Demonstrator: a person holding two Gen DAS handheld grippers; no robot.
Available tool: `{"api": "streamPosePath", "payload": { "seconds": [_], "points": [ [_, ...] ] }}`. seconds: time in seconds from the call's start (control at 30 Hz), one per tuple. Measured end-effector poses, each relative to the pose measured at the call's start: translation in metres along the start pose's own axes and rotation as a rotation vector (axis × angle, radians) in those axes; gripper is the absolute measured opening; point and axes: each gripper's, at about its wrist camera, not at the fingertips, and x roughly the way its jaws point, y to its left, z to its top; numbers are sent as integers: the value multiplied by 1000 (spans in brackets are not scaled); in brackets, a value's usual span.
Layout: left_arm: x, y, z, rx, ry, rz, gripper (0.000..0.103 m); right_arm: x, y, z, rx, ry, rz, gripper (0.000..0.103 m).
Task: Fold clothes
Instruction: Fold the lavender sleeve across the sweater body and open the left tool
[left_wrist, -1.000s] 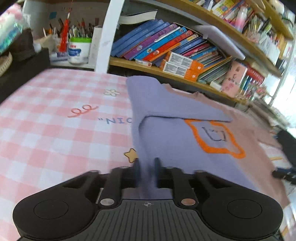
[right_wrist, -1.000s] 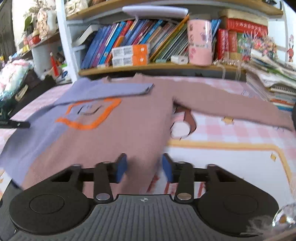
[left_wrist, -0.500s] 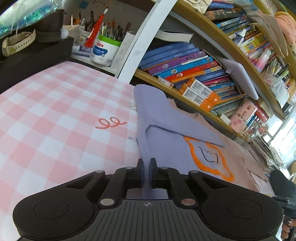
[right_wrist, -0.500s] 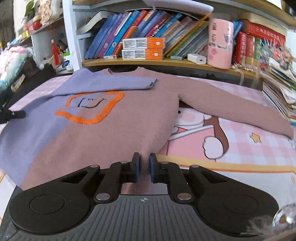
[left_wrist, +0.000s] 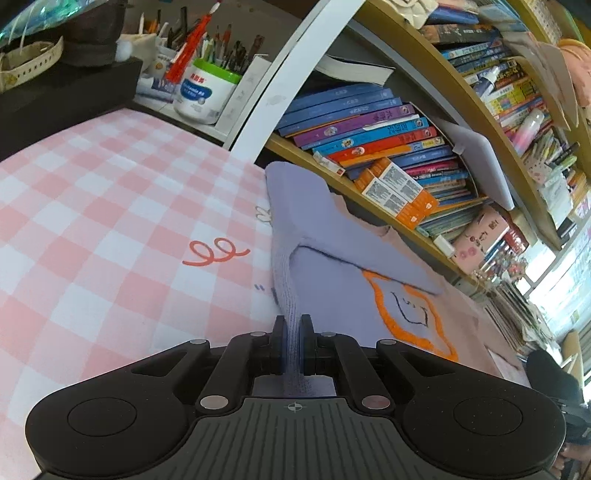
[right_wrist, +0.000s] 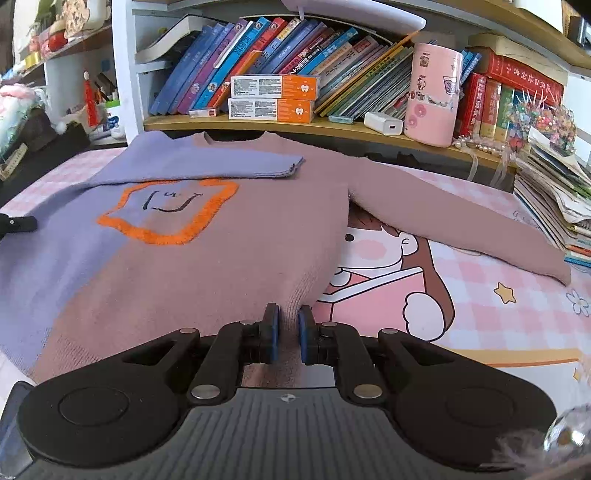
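A lilac and mauve sweater (right_wrist: 229, 236) with an orange star outline (right_wrist: 173, 210) lies face up on the pink checked tablecloth (left_wrist: 110, 229). Its lilac sleeve (right_wrist: 207, 166) is folded across the chest; the mauve sleeve (right_wrist: 461, 221) stretches out to the right. My left gripper (left_wrist: 291, 328) is shut on the lilac hem corner (left_wrist: 288, 295), which rises taut from the table. My right gripper (right_wrist: 288, 321) is shut on the mauve hem corner (right_wrist: 299, 295). The left gripper's tip shows at the left edge of the right wrist view (right_wrist: 18, 223).
A wooden bookshelf (right_wrist: 332, 127) full of books runs along the table's far edge. A pink tumbler (right_wrist: 434, 96) and a white charger (right_wrist: 384, 123) stand on it. A pen pot (left_wrist: 205, 92) sits far left; a stack of magazines (right_wrist: 550, 206) sits at right.
Both grippers closed on the sweater's hem corners, the right from wide open. The left gripper has lifted its lilac corner, pulling the fabric taut.
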Motion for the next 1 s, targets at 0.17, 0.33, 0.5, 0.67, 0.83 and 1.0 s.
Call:
{"api": "streamPosePath", "payload": {
  "seconds": [0.17, 0.33, 0.5, 0.67, 0.83, 1.0],
  "points": [
    [-7, 1, -2, 6, -11, -23, 5, -5, 1, -3, 0, 7, 6, 10],
    [-10, -1, -2, 16, -24, -20, 5, -8, -7, -4, 27, 11, 28, 20],
    [-11, 3, -1, 0, -37, -9, 5, -15, -58, 8, 177, -40, -23, 26],
    [-13, 4, -1, -11, -43, 7, 9, -16, -133, 19, 307, -53, -209, 32],
    [-16, 6, 0, -20, -62, 25, 34, -7, -211, 27, 487, -51, -341, 38],
    [-15, 6, 1, -23, -60, 34, 45, 15, -257, 29, 588, -8, -405, 42]
  ]
}}
